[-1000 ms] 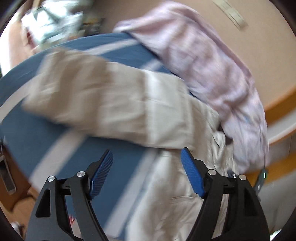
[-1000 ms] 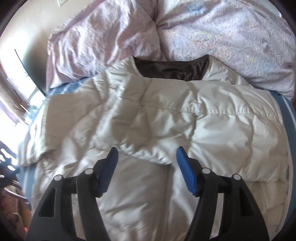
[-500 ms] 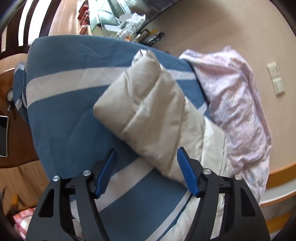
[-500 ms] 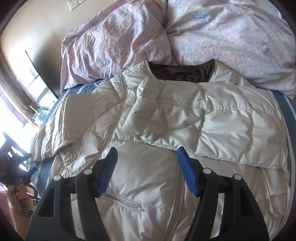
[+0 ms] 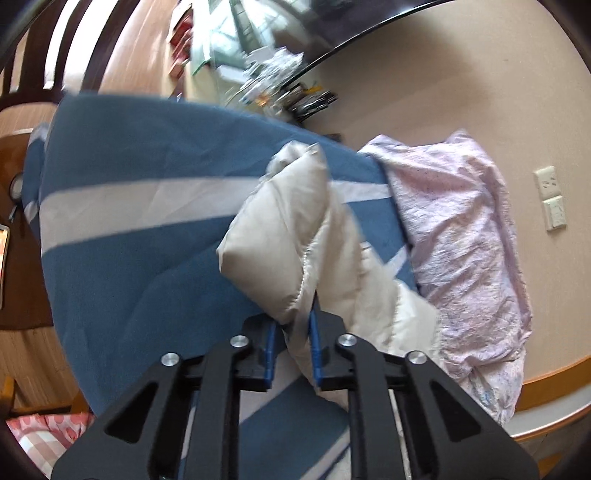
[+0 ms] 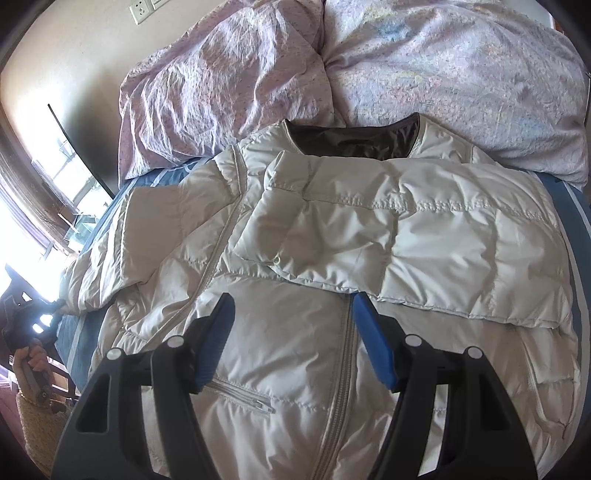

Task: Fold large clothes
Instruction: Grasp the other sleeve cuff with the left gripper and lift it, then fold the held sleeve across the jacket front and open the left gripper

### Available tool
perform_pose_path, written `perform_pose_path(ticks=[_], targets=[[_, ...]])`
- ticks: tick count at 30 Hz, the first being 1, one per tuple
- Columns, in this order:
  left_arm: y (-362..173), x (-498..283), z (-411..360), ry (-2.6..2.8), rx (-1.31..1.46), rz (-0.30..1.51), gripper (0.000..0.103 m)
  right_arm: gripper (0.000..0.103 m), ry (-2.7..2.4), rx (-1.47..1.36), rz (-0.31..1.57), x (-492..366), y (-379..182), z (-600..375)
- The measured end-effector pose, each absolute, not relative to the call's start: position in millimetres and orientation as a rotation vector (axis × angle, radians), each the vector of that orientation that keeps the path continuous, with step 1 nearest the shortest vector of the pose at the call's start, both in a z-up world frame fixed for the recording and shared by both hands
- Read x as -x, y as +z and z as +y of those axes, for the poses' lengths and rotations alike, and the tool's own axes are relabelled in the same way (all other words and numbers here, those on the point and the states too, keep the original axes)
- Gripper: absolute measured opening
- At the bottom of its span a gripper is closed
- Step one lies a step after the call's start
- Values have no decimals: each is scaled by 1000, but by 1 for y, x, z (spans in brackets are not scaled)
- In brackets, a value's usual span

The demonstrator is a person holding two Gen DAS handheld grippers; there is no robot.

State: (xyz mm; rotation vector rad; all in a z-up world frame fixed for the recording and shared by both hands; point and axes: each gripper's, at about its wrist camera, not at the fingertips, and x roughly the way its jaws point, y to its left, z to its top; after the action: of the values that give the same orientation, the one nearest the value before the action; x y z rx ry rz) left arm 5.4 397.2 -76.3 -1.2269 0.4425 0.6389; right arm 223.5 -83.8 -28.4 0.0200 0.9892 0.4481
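**A:** On the blue striped bed, that white puffer jacket (image 6: 332, 258) lies flat, collar toward the pillows (image 6: 406, 66).

**B:** Yep. Left gripper (image 5: 291, 332) is pinching the outstretched sleeve (image 5: 280, 240), which runs away from the body. Right gripper (image 6: 291, 332), jaws spread, hovers over the zipper, holding nothing.

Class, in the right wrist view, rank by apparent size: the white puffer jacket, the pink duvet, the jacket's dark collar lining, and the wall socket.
1. White puffer jacket
2. Pink duvet; nearness to the camera may flatter the jacket.
3. Dark collar lining
4. Wall socket
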Motion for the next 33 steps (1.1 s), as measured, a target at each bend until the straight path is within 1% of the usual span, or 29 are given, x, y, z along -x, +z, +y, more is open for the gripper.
perform_pose_path(ticks=[4,7,12,16,21,33], targets=[[-37,-17,390,598,1160,372,12,67,452,-13,970,-221,-23,-90],[1,-34,370,541,1097,319,12,67,453,-16,947,-219,-17,-97],[59,-76,310,381,990,269,12,67,441,-3,930,-222,-10,-110],[84,-110,255,266,910,274,12,67,413,6,934,-228,-9,-122],[94,-152,194,120,834,341,11,67,377,-6,930,-234,-8,-143],[81,-194,132,-16,758,463,11,67,322,-61,948,-241,-22,-181]])
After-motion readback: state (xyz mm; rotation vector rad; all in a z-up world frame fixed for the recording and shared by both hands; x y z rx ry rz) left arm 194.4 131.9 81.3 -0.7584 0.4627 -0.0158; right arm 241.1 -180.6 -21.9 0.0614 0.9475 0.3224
